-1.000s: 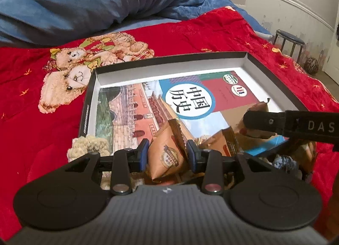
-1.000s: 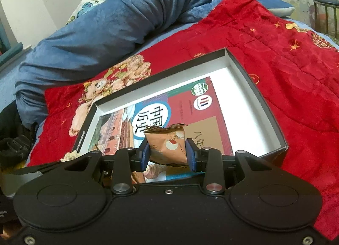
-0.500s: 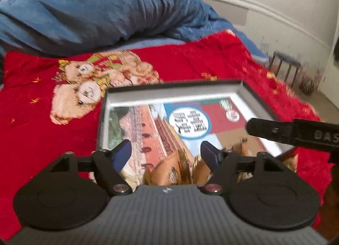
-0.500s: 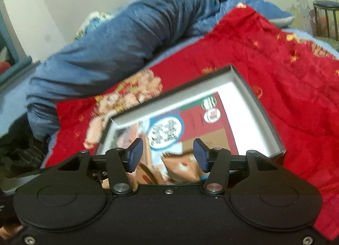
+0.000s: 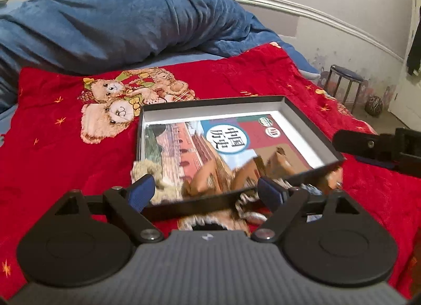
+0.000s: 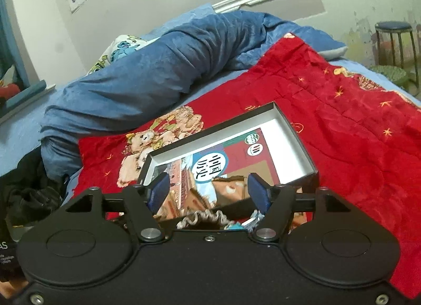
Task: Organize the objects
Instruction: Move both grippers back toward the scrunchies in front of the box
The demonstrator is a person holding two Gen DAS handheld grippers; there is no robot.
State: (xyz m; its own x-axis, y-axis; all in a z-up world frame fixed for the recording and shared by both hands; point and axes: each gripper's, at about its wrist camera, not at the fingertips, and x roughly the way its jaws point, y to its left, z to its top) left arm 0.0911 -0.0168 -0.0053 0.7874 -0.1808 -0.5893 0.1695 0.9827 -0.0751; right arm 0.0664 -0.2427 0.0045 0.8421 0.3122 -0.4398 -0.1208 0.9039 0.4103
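A bed (image 5: pixel 52 152) fills both views, spread with a red quilt (image 5: pixel 263 78) bearing a teddy-bear picture (image 5: pixel 123 110), and a rumpled blue duvet (image 5: pixel 118 23) heaped along its far side. On the quilt lies a shallow black box (image 5: pixel 310 123) with white inner walls, open at the top. Flat on its floor lies a history textbook (image 5: pixel 229 139) whose cover shows a red palace wall and a round blue-ringed title badge. On the book's near end lie several orange-brown snack packets (image 5: pixel 273 162), blurred in the left wrist view. Just outside the box's near wall sits something fuzzy and cream-coloured (image 5: pixel 147 170). The left tongs (image 5: pixel 208 190) stand spread wide and hold nothing. The right tongs (image 6: pixel 209 189) likewise gape apart, empty, above the packets.
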